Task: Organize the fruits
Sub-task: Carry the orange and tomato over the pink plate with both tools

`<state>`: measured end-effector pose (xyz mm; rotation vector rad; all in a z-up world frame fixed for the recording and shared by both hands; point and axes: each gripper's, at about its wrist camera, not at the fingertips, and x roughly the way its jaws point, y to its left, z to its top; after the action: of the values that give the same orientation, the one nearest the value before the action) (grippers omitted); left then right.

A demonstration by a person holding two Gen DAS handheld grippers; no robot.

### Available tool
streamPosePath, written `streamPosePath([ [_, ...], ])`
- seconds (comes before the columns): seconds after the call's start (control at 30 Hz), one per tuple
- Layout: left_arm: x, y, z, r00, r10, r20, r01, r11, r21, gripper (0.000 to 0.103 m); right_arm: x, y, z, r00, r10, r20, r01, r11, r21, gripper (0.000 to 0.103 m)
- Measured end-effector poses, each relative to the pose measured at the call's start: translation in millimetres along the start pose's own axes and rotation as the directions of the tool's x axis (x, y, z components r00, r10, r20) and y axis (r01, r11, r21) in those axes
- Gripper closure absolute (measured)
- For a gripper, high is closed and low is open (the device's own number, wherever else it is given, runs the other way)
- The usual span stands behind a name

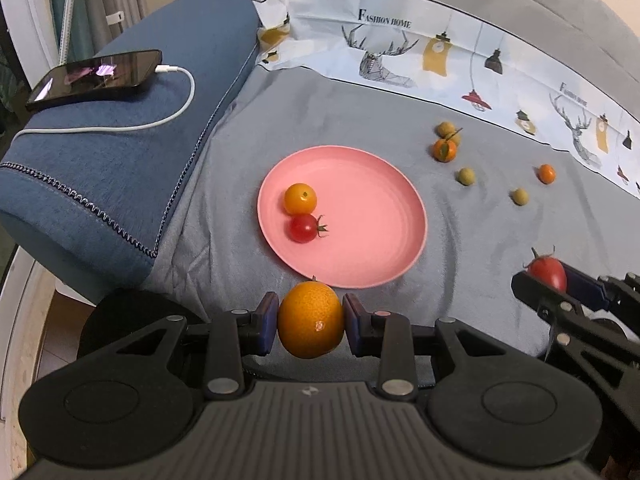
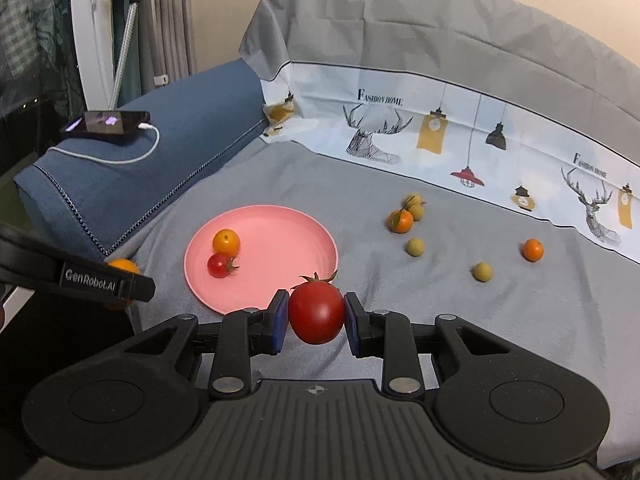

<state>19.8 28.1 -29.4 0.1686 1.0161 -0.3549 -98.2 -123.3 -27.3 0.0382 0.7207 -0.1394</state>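
Your left gripper (image 1: 311,318) is clamped on an orange kumquat (image 1: 311,320), held just short of the near rim of the pink plate (image 1: 360,216). Your right gripper (image 2: 316,318) is pinched tight on a red tomato (image 2: 316,307), also at the plate's near edge. Step looks like carry-to-plate, both loaded. The plate already holds a small orange fruit (image 1: 300,198) and a cherry tomato (image 1: 303,228) on its left side. Next: move forward over bare plate, lower, release gently so nothing rolls. Loose fruits still lie on the grey bedsheet (image 2: 400,300), far right.

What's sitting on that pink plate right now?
On the pink plate lie a small orange fruit and a red cherry tomato, touching each other near its left edge. Nothing there is covered.
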Motion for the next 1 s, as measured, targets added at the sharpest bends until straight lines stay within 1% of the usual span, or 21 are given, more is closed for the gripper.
streamPosePath([
  [0.3,31.5,5.0,27.7,0.999,0.024,-0.028,-0.024,1.000,-0.003,0.065,40.4,4.0,12.9,0.999,0.028,-0.044,-0.029,0.999,-0.017,0.073],
  [0.63,78.2,-0.7,64.1,0.997,0.055,-0.051,-0.055,0.998,0.006,0.065,99.4,9.1,20.8,0.993,0.046,-0.104,-0.049,0.998,-0.032,0.073],
  [1.0,126.0,-8.2,90.2,0.993,0.076,-0.090,-0.073,0.997,0.033,0.065,152.1,8.4,27.0,0.987,0.061,-0.150,-0.067,0.997,-0.033,0.073],
])
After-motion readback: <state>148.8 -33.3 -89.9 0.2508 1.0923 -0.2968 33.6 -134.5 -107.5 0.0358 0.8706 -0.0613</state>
